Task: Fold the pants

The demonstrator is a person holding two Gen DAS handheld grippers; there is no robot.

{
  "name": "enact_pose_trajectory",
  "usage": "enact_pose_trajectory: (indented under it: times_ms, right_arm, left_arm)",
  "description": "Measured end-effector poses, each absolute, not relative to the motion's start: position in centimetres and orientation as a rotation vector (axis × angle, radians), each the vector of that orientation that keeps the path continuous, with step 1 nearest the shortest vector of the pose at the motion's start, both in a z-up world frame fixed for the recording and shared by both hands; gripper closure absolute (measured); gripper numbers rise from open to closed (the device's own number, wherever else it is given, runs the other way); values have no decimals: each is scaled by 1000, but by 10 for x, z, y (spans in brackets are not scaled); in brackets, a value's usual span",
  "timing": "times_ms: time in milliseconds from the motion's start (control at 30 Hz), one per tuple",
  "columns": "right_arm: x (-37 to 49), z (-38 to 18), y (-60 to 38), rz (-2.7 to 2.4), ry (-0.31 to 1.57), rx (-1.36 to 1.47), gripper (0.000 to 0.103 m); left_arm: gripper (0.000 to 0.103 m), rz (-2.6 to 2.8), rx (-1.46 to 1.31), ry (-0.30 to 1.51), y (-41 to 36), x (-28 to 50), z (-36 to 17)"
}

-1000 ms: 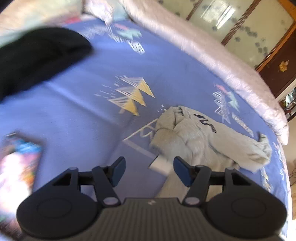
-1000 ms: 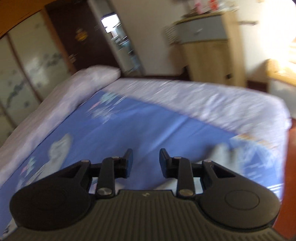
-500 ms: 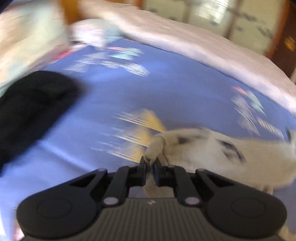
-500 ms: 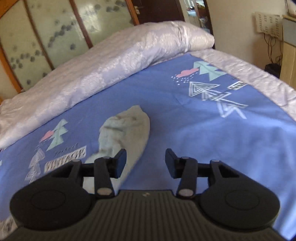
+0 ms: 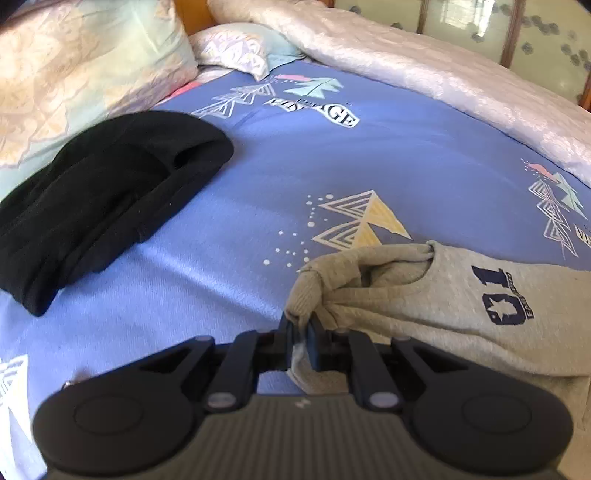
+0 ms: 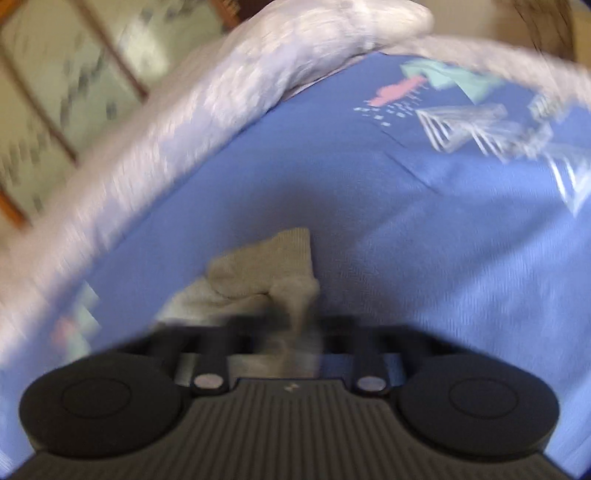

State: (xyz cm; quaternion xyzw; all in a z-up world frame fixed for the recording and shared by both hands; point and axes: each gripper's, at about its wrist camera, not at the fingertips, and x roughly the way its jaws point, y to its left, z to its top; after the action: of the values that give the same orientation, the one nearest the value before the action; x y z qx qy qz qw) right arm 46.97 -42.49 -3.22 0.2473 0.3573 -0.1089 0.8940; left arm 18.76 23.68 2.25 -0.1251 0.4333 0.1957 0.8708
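Note:
Grey sweatpants [image 5: 461,302] with a dark "01" print lie on the blue bed sheet [image 5: 332,162]. My left gripper [image 5: 301,332] is shut on the bunched waistband corner of the pants, near the bottom centre of the left wrist view. In the blurred right wrist view, my right gripper [image 6: 299,332] is shut on the ribbed cuff end of a pant leg [image 6: 269,266], which bunches up just ahead of the jaws. The fingertips are smeared by motion.
A folded black garment [image 5: 99,206] lies on the sheet to the left. Pillows [image 5: 74,66] sit at the head of the bed. A rolled pale quilt [image 5: 443,81] runs along the far side, also in the right wrist view [image 6: 221,85]. Patterned glass panels [image 5: 535,33] stand beyond it.
My left gripper closed on the waistband and pulled it out toward the left. My right gripper moved in over the pant leg and closed on its cuff.

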Motion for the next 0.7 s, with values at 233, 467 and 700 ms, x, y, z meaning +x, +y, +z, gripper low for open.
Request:
enact_pose_trajectory:
  times_ms: [233, 467, 700]
  right_arm:
    - [394, 58, -461, -260, 481, 551, 97]
    - [266, 122, -530, -368, 360, 496, 97]
    - [179, 36, -572, -682, 775, 237, 61]
  left_arm:
    - [95, 327, -272, 835, 232, 195, 50]
    - [95, 167, -219, 786, 200, 203, 71]
    - [95, 124, -58, 898, 164, 198, 37]
